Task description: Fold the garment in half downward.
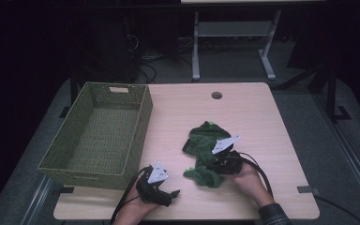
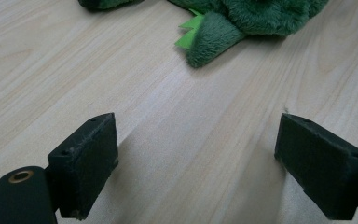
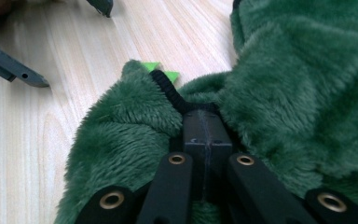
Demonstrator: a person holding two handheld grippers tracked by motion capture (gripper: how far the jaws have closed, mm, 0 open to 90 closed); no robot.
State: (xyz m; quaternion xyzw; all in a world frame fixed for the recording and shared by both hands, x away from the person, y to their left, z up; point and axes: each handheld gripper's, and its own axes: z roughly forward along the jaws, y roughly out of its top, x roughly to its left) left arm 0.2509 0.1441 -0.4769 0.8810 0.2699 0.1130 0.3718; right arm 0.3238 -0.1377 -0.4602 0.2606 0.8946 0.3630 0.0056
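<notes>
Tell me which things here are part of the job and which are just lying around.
Likely in the job:
- green plush, on the table, pinched by the right gripper
- left gripper, open, jaws over bare wood near the plush
- basket, at the table's left side, nothing visible in it

Just there:
- table
- cable hole
- desk frame behind

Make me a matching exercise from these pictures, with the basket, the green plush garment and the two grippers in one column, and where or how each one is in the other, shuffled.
Column one:
1. woven basket
2. green plush garment
3. left gripper
4. right gripper

Column two:
A. jaws wide apart above bare table
B. at the table's left side, nothing in it
C. jaws closed on fabric
D. lying crumpled near the table's middle

Pairs: 1-B, 2-D, 3-A, 4-C
</notes>
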